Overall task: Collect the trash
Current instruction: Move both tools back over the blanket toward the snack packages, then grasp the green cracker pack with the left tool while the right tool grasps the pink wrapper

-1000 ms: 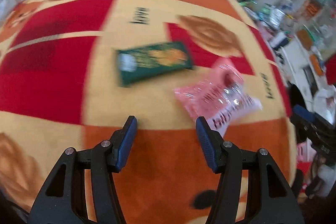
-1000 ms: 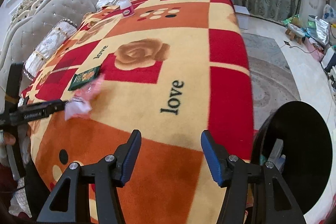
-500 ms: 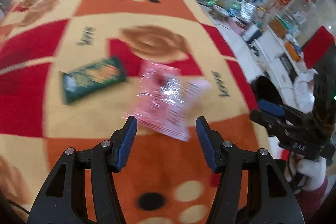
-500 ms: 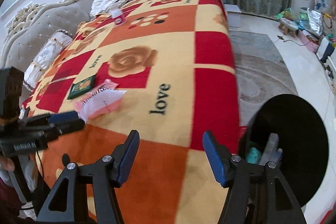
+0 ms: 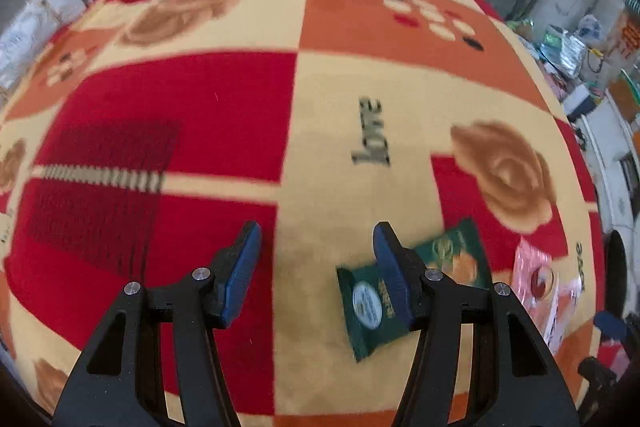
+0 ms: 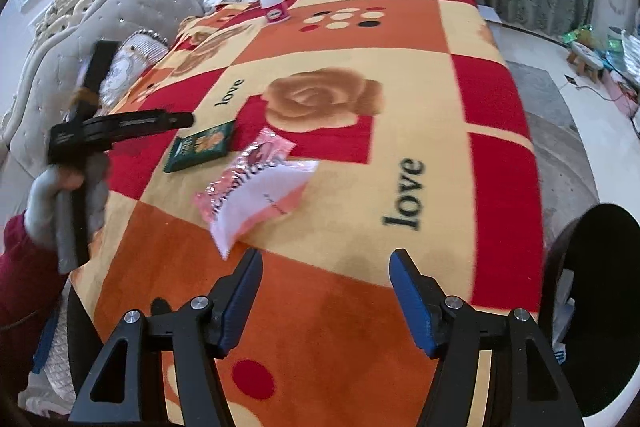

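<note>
On the blanket (image 6: 352, 163) I log: green packet (image 6: 202, 147) beside pink wrapper (image 6: 256, 187), near its front-left corner; small bottle (image 6: 274, 7) at the far edge. My left gripper (image 5: 316, 267) and right gripper (image 6: 326, 291): jaws wide, empty. Black bin (image 6: 596, 307) off the front-right corner.

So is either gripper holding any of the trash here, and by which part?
Nothing is held. The left gripper and right gripper are both open and empty. The green packet and pink wrapper lie loose on the blanket.

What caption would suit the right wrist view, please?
Open right gripper above a patterned blanket, facing a pink wrapper and green packet.
</note>
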`<state>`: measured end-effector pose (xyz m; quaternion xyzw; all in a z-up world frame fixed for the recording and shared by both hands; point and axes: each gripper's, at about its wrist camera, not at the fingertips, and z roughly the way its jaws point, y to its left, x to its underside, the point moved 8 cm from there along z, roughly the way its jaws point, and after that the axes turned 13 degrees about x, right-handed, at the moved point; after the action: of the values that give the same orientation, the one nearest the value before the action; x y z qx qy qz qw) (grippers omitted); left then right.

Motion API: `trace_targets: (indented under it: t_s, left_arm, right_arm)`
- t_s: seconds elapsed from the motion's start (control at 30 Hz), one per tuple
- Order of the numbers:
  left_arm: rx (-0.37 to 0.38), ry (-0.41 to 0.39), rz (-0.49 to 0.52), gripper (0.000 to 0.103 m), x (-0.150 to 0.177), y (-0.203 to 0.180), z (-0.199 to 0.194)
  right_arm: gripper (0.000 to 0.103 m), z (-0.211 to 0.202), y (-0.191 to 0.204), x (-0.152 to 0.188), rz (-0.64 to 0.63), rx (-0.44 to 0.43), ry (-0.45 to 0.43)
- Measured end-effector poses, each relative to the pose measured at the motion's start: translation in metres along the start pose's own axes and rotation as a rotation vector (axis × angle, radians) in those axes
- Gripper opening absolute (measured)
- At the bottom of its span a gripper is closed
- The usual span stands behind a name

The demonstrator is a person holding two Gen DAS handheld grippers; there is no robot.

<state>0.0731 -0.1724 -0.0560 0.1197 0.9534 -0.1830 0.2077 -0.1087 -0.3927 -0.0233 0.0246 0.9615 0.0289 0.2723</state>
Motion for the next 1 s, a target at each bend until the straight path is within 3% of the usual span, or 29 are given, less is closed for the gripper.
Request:
trace_targets:
  t_s: [0.27, 0.47, 0.67, 0.8, 0.87, 0.93, 1.0]
  left_arm:
    - [0.113, 0.030, 0.047, 0.057, 0.052, -0.012, -0.036]
    - [0.120, -0.034, 0.027, 0.057, 0.051, -0.003, -0.066]
    - [0.140, -0.042, 0.024, 0.057, 0.053, -0.009, -0.069]
    - [0.162, -0.030, 0.027, 0.057, 0.052, -0.021, -0.058]
    - [0.174, -0.026, 0.032, 0.057, 0.051, -0.028, -0.054]
    - [0.184, -0.026, 0.046, 0.057, 0.049, -0.037, -0.048]
    - [0.183, -0.023, 0.069, 0.057, 0.047, -0.045, -0.041]
  right_arm:
    - [0.069, 0.017, 0.033, -0.014, 0.000, -0.063, 0.031]
    - [0.074, 0.040, 0.056, -0.033, 0.047, -0.057, 0.048]
    - [0.083, 0.065, 0.074, -0.048, 0.047, 0.031, 0.047]
    - [0.084, 0.072, 0.080, -0.052, -0.047, 0.118, 0.002]
    - [0.080, 0.071, 0.081, -0.048, -0.101, 0.130, -0.018]
    - [0.054, 0.066, 0.074, -0.042, -0.148, 0.153, -0.045]
    - [0.041, 0.061, 0.063, -0.038, -0.152, 0.139, -0.045]
